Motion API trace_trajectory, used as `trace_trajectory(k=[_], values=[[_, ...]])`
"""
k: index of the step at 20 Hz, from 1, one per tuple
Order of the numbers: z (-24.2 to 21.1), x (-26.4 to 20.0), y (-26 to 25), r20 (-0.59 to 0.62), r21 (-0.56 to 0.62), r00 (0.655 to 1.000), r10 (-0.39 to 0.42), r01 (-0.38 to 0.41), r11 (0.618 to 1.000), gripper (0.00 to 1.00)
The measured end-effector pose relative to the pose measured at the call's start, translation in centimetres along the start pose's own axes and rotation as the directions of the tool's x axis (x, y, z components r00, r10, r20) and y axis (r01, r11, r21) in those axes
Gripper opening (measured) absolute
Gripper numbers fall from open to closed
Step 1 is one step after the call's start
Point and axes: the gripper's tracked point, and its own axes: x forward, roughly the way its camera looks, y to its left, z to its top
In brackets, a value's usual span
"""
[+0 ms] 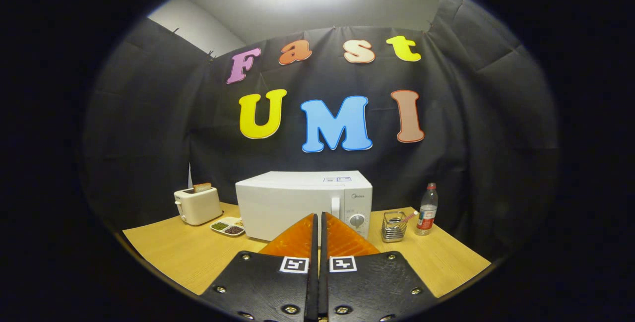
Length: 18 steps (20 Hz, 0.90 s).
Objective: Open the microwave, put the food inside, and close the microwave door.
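Observation:
A white microwave [302, 203] stands on the wooden table [168, 252] beyond my fingers, its door shut, with a handle [336, 208] and a round knob [356, 220] at its right side. My gripper [318, 220] is shut, the two fingers pressed together with nothing between them, their tips in front of the microwave's lower door. A small white divided dish of food [227, 226] lies just left of the microwave's front corner.
A white toaster [198, 204] with a slice of bread in it stands at the far left. Right of the microwave stand a wire holder [394, 226] and a plastic bottle [427, 210]. The table's front edge runs close under the gripper.

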Motion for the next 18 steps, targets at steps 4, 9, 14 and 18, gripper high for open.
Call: trace_trajectory(k=[4,9,14,18], values=[[1.3,-3.3,-0.6,0.022,-0.057,1.000,-0.009,0.010,0.998,0.01],[0.9,-5.0,-2.8,-0.007,-0.108,0.998,-0.058,0.057,0.992,0.01],[1.7,-6.0,-4.2,0.003,-0.076,0.996,-0.094,0.094,0.993,0.01],[2.8,-6.8,-4.2,0.034,-0.039,0.996,-0.084,0.085,0.996,0.01]])
